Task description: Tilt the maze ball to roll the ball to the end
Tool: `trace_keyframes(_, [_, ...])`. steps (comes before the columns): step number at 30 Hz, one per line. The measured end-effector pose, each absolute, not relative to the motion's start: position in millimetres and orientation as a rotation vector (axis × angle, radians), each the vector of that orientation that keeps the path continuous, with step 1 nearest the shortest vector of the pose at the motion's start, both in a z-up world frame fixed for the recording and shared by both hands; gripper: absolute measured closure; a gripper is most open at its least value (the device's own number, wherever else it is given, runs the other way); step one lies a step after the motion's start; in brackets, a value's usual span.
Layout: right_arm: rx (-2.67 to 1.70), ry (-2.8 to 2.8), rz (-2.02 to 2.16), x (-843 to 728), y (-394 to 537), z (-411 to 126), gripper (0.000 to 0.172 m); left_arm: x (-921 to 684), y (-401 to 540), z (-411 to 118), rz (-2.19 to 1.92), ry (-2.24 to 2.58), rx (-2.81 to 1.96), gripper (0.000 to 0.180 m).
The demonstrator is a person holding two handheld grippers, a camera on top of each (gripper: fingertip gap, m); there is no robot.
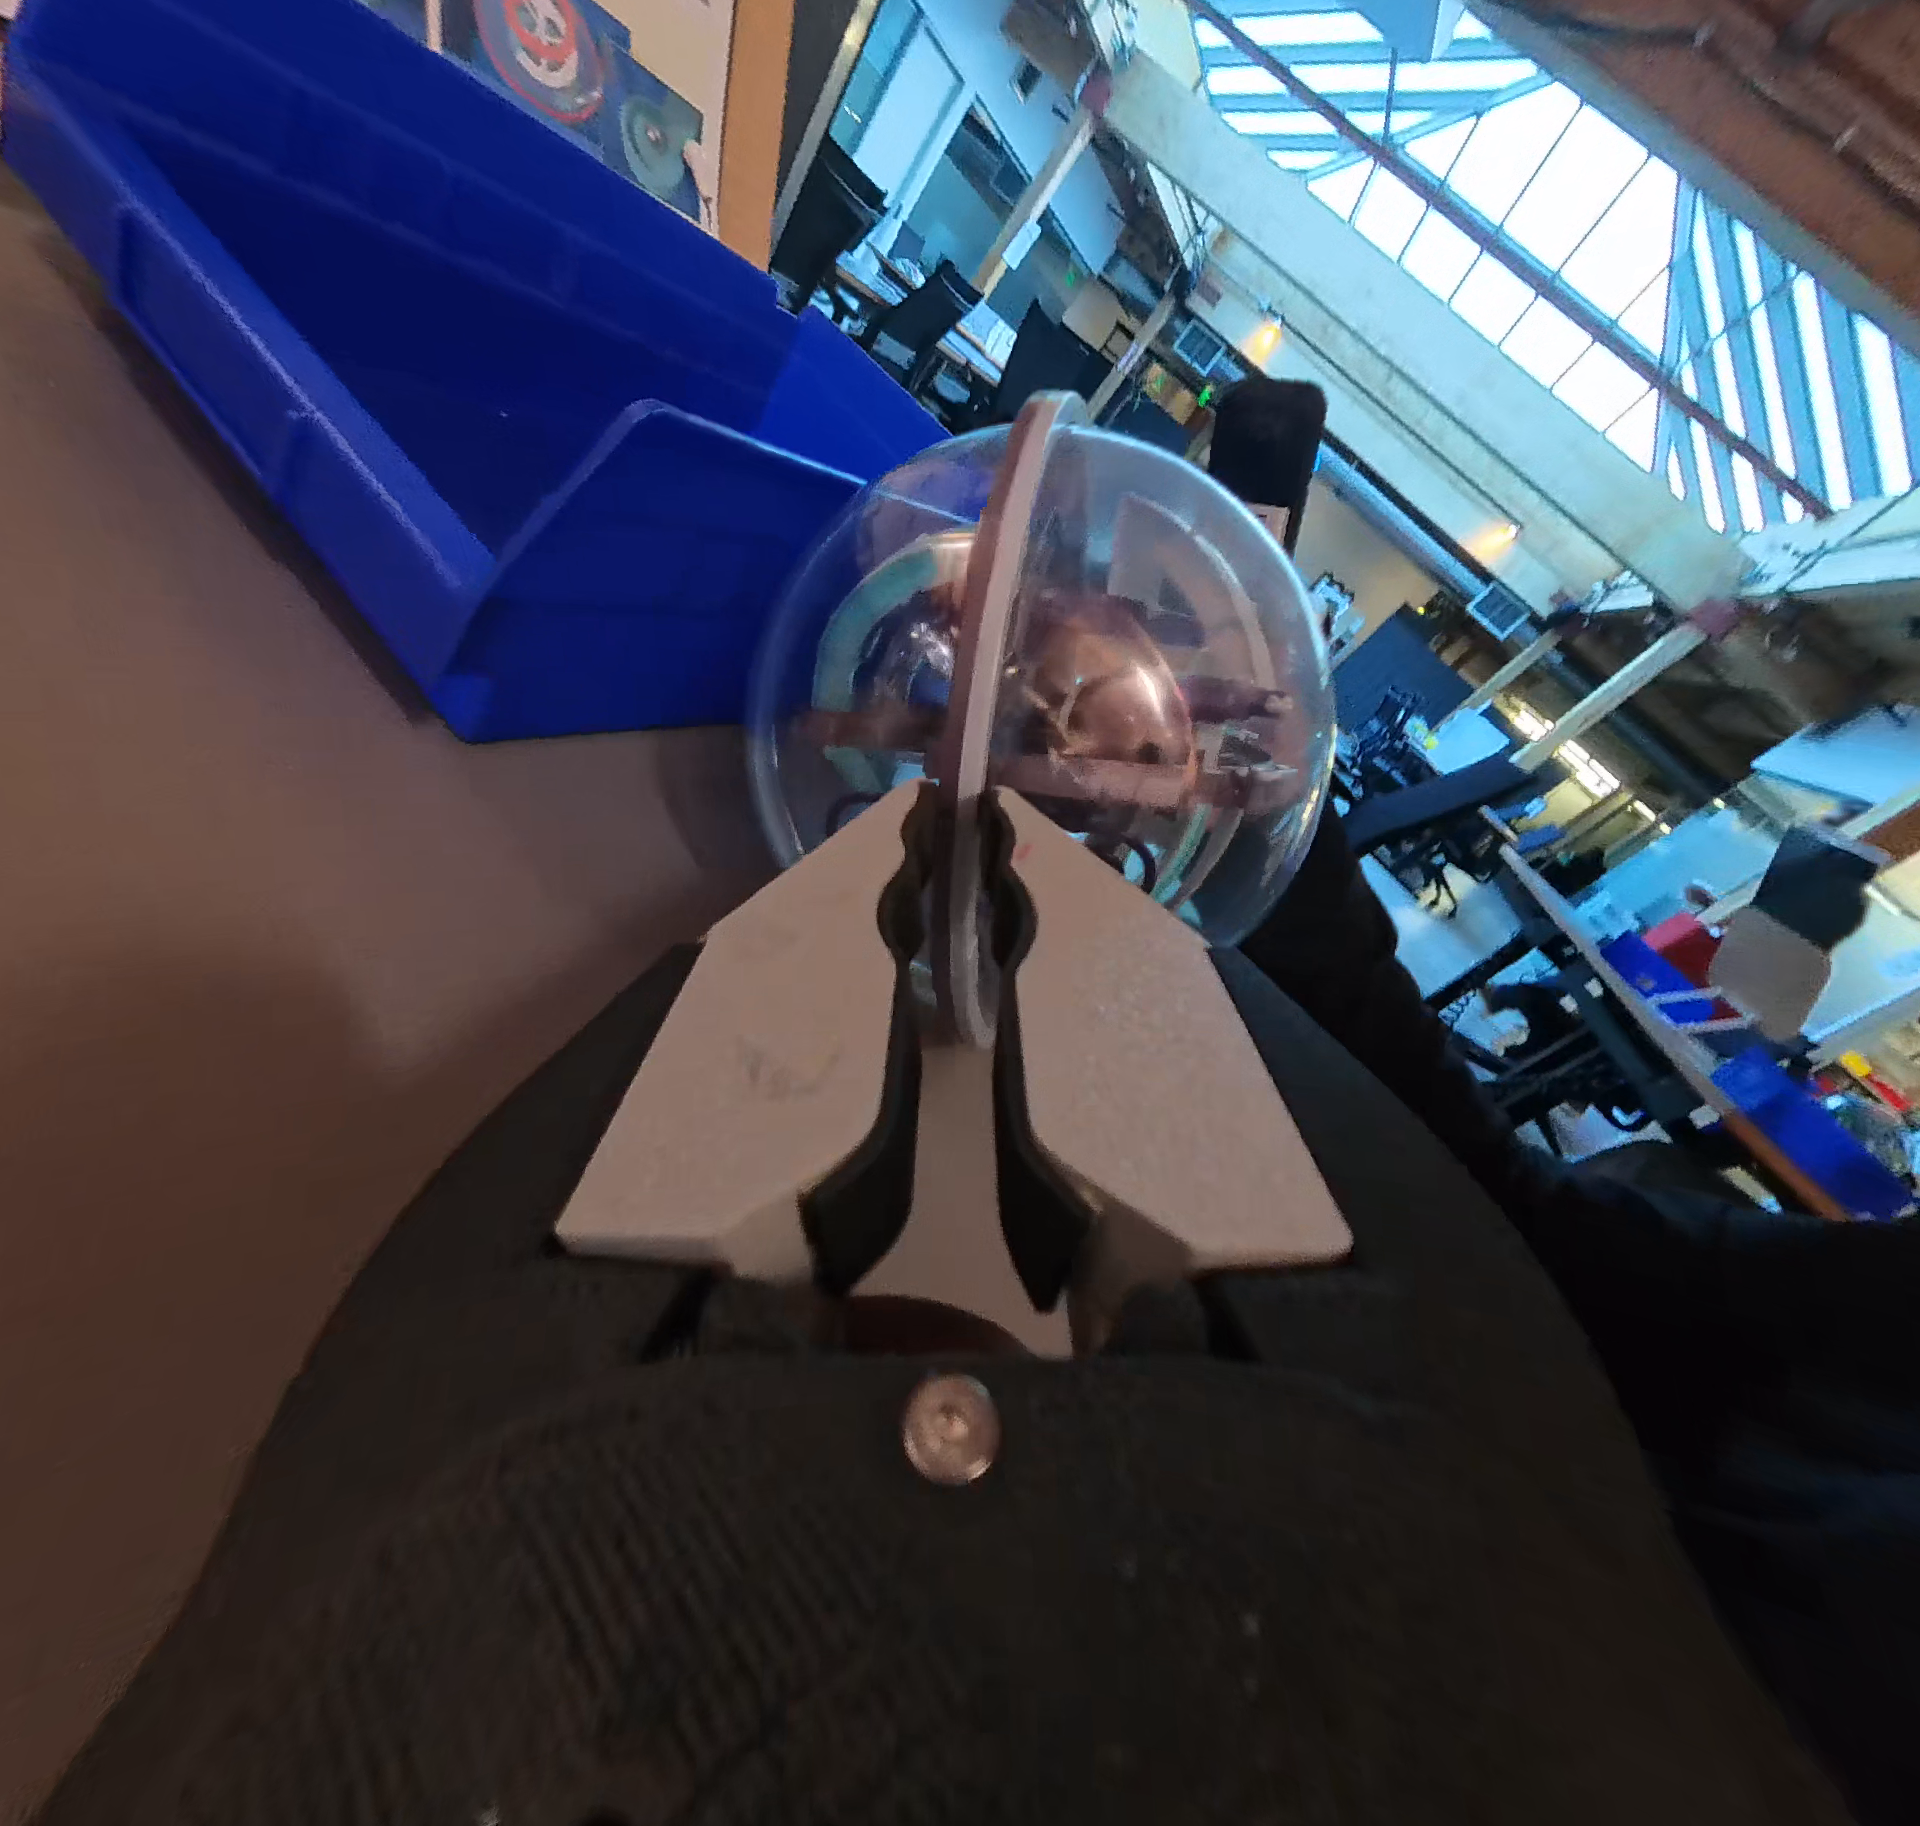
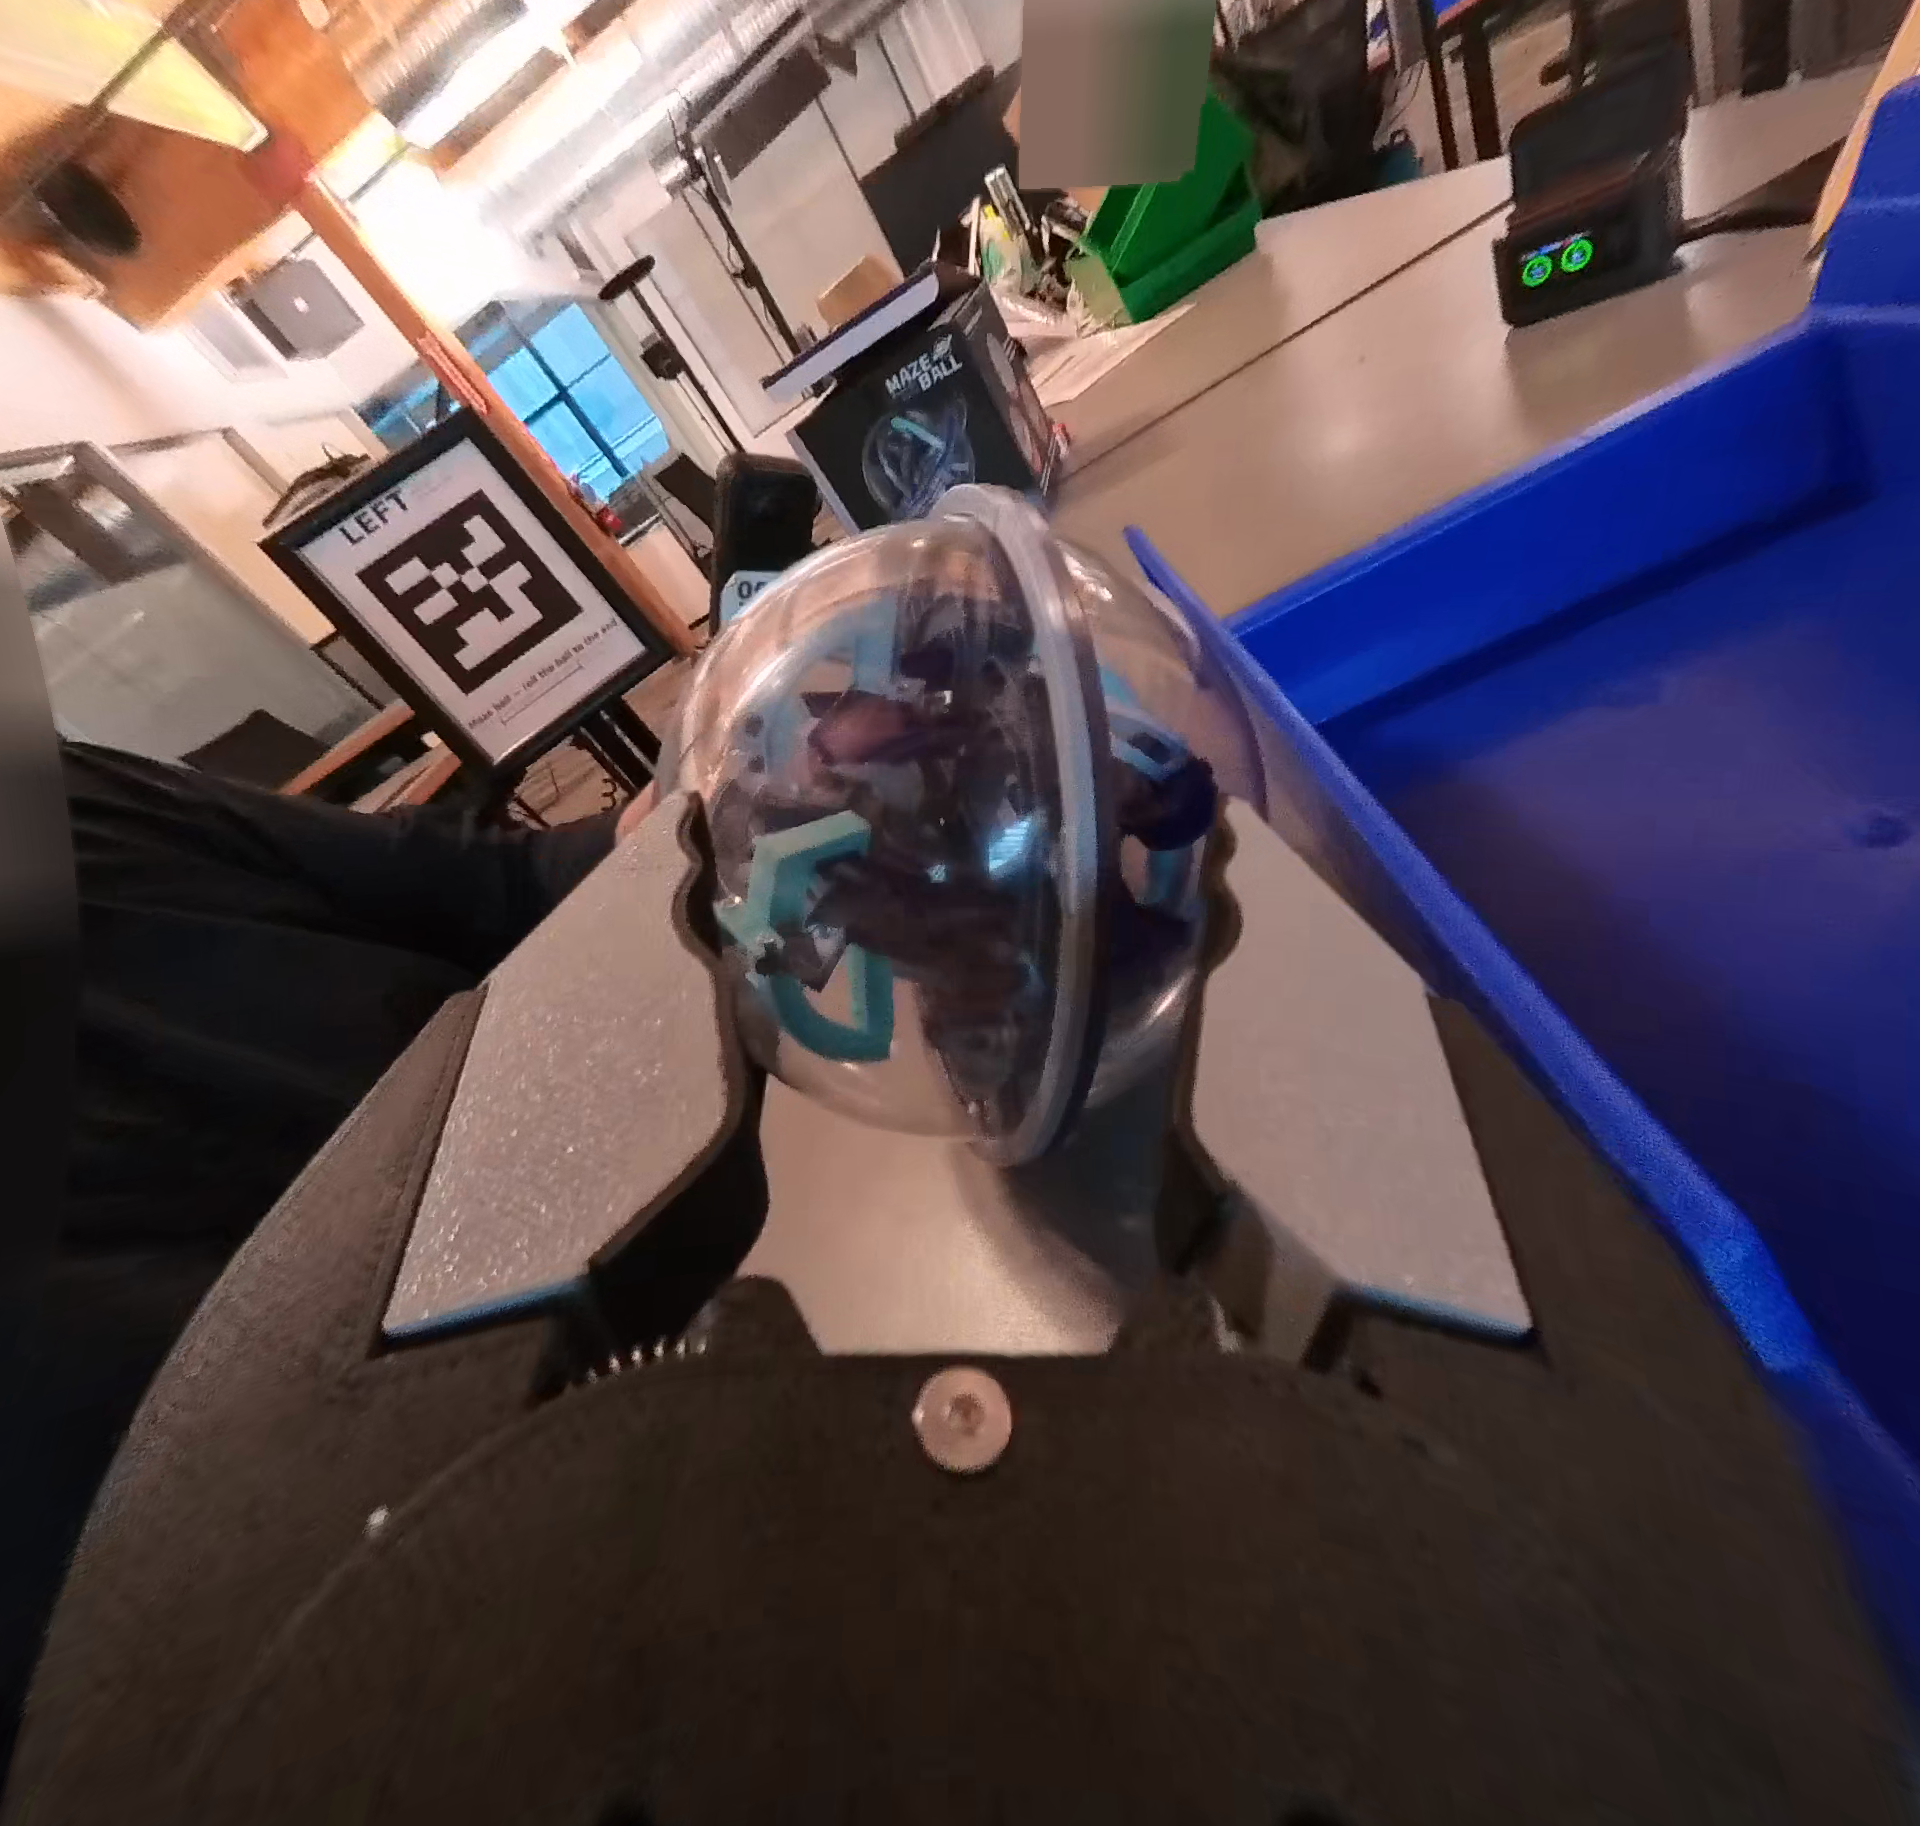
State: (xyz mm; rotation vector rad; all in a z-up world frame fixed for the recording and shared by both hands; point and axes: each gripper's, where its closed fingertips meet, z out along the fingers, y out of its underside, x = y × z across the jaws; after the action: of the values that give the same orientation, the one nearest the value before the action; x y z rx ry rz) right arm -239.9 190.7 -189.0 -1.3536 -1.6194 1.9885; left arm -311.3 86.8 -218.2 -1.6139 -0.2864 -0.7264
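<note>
The clear plastic maze ball w/ teal tracks point(image 2: 935, 820) is being held up beside the blue plastic bin point(image 2: 1621, 737): its pale rim is being pinched by the left gripper point(image 1: 958, 820), its sides clamped by the right gripper point(image 2: 956, 872).

Daylight pours through a slanted skylight point(image 1: 1621, 249) over an open workshop. Long desks point(image 1: 1621, 1038) and a pale surface point(image 2: 1351, 363) stand beneath brick walls point(image 1: 1714, 41).

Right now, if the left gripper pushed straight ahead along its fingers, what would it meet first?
The clear plastic maze ball: the left gripper already pinches its flat white rim, so the sphere is directly ahead.
</note>
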Motion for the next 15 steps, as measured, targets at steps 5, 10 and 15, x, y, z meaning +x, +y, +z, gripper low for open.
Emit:
trace_keyframes(5, [-1.397, -1.646, 2.042, -239.0, 184.5, -194.7, 0.087, -316.6, 80.4, -216.2, -0.712, -0.370, -1.578, 0.176])
trace_keyframes(10, [-1.435, -1.683, 2.086, -236.7, 174.7, -197.1, 0.080, -318.1, 65.8, -219.5, -0.714, -0.479, -1.528, 0.176])
trace_keyframes(15, [-1.490, -1.712, 2.015, -251.4, 160.1, -207.6, 0.061, -303.6, 54.2, -222.8, -0.713, -0.507, -1.530, 0.175])
